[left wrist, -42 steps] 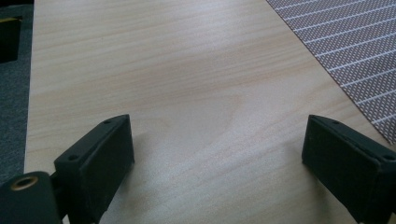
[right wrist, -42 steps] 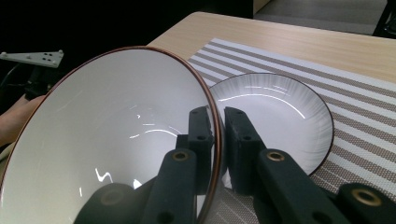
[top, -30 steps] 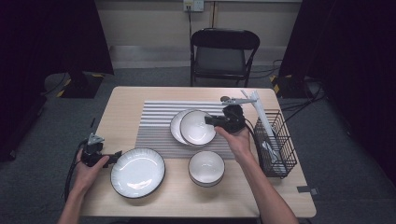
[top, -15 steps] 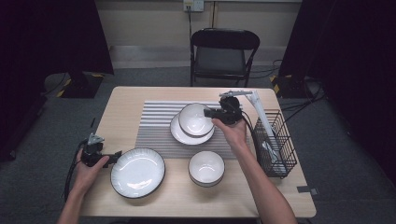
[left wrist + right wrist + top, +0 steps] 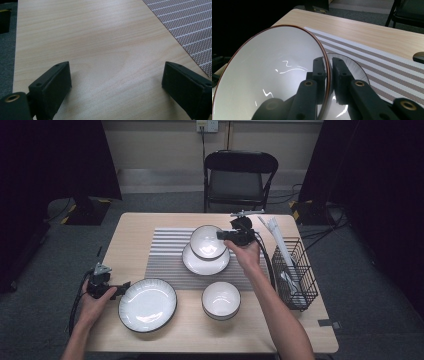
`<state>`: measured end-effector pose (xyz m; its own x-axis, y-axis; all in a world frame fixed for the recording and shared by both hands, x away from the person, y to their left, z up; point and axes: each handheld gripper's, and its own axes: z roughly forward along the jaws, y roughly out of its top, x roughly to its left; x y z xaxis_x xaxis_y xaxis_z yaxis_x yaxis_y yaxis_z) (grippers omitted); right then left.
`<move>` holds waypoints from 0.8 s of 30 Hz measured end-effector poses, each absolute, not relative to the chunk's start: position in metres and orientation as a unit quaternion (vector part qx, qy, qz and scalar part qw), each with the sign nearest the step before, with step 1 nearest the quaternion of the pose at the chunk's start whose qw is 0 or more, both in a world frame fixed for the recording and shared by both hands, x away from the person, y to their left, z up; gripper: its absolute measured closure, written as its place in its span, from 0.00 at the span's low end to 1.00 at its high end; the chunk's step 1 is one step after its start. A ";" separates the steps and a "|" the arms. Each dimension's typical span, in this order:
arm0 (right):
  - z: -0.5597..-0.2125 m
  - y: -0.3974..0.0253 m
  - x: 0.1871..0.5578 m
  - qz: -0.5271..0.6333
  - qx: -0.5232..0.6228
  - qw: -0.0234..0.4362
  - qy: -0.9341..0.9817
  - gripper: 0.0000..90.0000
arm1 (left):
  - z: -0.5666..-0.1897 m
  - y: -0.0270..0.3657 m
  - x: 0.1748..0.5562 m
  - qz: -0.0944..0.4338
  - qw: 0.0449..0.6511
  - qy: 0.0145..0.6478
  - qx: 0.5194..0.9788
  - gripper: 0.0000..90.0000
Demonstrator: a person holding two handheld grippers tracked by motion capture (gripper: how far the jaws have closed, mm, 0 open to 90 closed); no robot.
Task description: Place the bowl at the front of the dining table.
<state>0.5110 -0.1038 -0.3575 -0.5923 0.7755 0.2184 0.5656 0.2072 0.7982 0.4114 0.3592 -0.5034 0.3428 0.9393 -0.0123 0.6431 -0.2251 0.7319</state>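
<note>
My right gripper (image 5: 223, 235) is shut on the rim of a white bowl (image 5: 206, 242) with a dark edge. It holds the bowl tilted above a small white plate (image 5: 205, 264) on the striped mat (image 5: 165, 260). In the right gripper view the jaws pinch the bowl (image 5: 269, 75) wall, one inside and one outside, and the plate (image 5: 355, 68) lies behind. My left gripper (image 5: 124, 285) rests open at the table's left front, beside a large white plate (image 5: 147, 304). In the left gripper view the left gripper (image 5: 116, 75) has only bare wood between its jaws.
A second white bowl (image 5: 220, 300) stands near the front, right of the large plate. A black wire basket (image 5: 295, 272) with utensils is at the table's right edge. A black folding chair (image 5: 240, 175) stands behind the table. The mat's corner (image 5: 190, 27) lies ahead of the left gripper.
My right gripper has risen and moved toward the far side with the bowl, which now hangs above the small plate. The left gripper has stayed still.
</note>
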 end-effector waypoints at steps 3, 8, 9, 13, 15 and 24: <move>-0.359 -0.103 0.517 0.452 0.445 0.115 0.765 0.91 | -0.503 0.359 0.411 0.224 0.330 0.528 0.750 0.09; -0.367 -0.100 0.526 0.443 0.453 0.114 0.765 0.91 | -0.504 0.359 0.412 0.224 0.331 0.527 0.750 0.09; -0.369 -0.099 0.527 0.443 0.455 0.113 0.764 0.91 | -0.503 0.359 0.412 0.224 0.330 0.527 0.751 0.09; -0.376 -0.100 0.534 0.436 0.466 0.109 0.762 0.91 | -0.503 0.359 0.412 0.224 0.330 0.527 0.751 0.09; -0.379 -0.100 0.537 0.432 0.470 0.109 0.762 0.91 | -0.503 0.359 0.412 0.224 0.330 0.527 0.751 0.09; -0.396 -0.097 0.549 0.413 0.489 0.099 0.762 0.91 | -0.504 0.359 0.412 0.224 0.330 0.527 0.751 0.09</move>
